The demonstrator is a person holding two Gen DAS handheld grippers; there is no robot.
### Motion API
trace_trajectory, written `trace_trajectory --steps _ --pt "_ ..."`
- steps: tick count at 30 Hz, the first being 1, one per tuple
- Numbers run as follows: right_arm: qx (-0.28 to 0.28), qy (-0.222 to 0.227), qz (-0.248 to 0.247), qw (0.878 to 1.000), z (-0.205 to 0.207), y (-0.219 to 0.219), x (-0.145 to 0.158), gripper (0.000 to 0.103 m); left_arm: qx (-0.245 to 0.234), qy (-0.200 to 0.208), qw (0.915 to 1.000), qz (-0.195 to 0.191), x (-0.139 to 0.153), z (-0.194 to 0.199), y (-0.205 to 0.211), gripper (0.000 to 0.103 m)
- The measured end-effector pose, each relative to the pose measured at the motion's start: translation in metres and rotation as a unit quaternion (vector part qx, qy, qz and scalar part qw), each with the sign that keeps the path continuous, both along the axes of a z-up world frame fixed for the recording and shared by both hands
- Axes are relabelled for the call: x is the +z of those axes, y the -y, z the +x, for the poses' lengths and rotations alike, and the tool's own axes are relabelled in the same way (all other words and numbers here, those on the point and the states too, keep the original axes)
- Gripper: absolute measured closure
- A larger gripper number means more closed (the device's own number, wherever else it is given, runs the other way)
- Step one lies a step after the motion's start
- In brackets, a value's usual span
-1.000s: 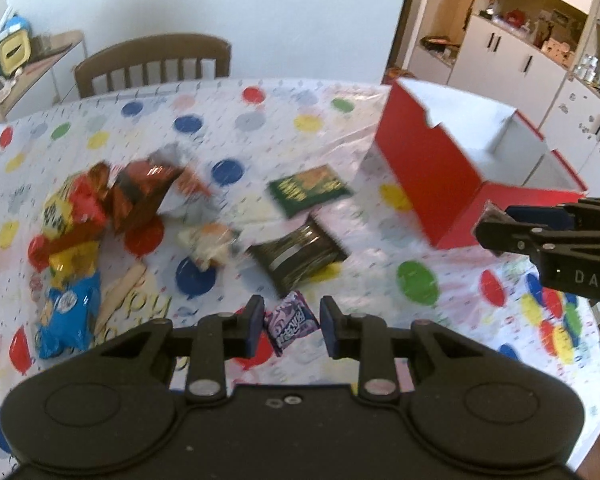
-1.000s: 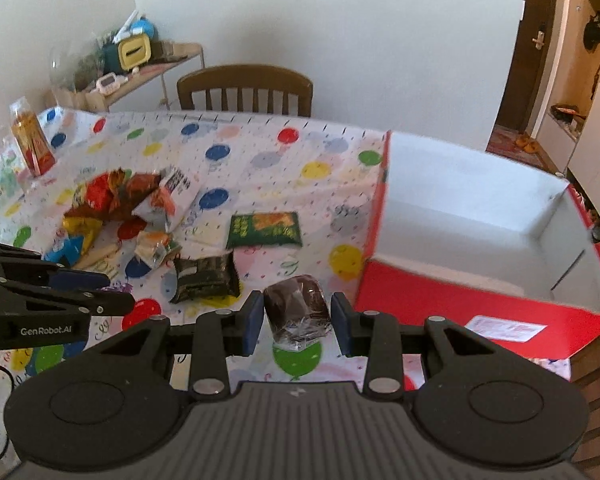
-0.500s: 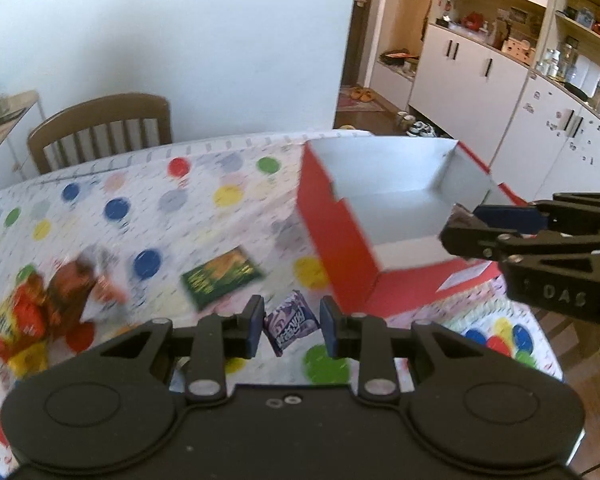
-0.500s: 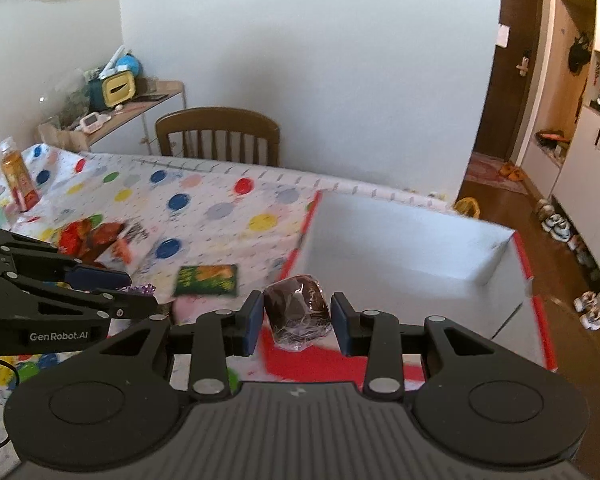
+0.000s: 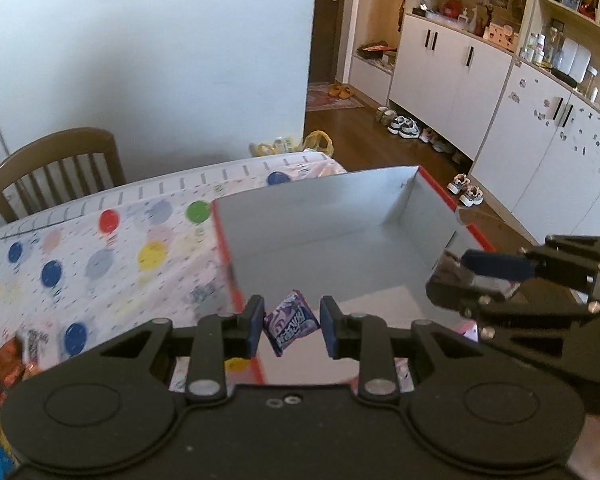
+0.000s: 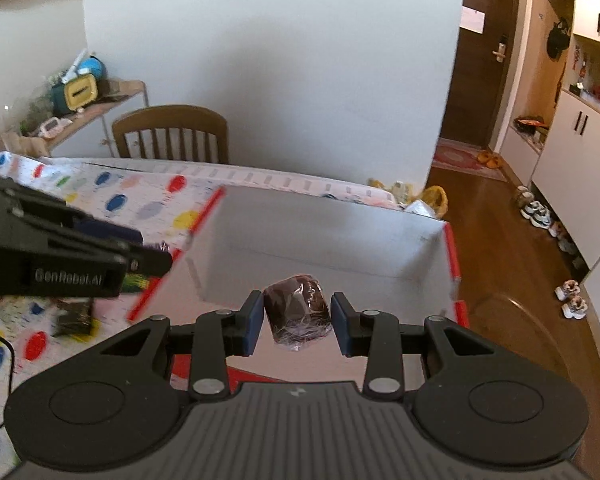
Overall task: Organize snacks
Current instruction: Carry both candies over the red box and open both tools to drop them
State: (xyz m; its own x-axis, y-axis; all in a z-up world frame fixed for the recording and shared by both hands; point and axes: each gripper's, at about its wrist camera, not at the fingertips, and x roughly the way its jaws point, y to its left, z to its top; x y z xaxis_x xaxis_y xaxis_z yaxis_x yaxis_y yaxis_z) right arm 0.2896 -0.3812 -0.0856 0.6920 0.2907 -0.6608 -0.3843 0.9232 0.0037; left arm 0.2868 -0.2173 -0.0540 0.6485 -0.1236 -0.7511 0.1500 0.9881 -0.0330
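My left gripper (image 5: 290, 326) is shut on a small purple candy packet (image 5: 290, 325), held just over the near left rim of a red box with a grey inside (image 5: 340, 248). My right gripper (image 6: 298, 316) is shut on a dark brown wrapped cake (image 6: 298, 308) above the same red box (image 6: 324, 240), whose inside holds nothing I can see. In the left wrist view the right gripper (image 5: 456, 276) reaches in from the right over the box's near right corner. The left gripper (image 6: 156, 256) shows at the left of the right wrist view, by the box's left wall.
The box sits on a table with a polka-dot cloth (image 5: 100, 264). Loose snack packets lie at the left (image 5: 4, 364), and a dark packet (image 6: 74, 316) lies near the box. A wooden chair (image 6: 172, 132) stands behind the table. Cabinets (image 5: 440, 76) and shoes line the floor at the right.
Both grippers have swung right from over the snack pile to above the red box, each still gripping its snack. The box now fills the middle of both views.
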Motion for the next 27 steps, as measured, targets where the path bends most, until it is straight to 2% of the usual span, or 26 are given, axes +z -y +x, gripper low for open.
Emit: trace_trajectory --steps 5,12,16,27 --pt "-0.009 -0.022 -0.012 1.000 0.023 0.016 -0.019 0.067 -0.008 -0.018 0.9997 0.013 -0.012 0.029 0.029 0.076" --pt "-0.002 -0.055 -0.028 0.998 0.047 0.021 -0.044 0.067 -0.013 -0.063 0.9976 0.026 -0.042 0.060 0.053 0.076" --pt "-0.002 -0.077 -0.030 0.997 0.059 0.022 -0.058 0.067 -0.006 -0.095 0.9947 0.038 -0.063 0.075 0.057 0.076" --pt "0.008 -0.113 -0.030 0.993 0.071 0.025 -0.076 0.066 0.002 -0.173 0.9842 0.037 -0.104 0.092 0.051 0.075"
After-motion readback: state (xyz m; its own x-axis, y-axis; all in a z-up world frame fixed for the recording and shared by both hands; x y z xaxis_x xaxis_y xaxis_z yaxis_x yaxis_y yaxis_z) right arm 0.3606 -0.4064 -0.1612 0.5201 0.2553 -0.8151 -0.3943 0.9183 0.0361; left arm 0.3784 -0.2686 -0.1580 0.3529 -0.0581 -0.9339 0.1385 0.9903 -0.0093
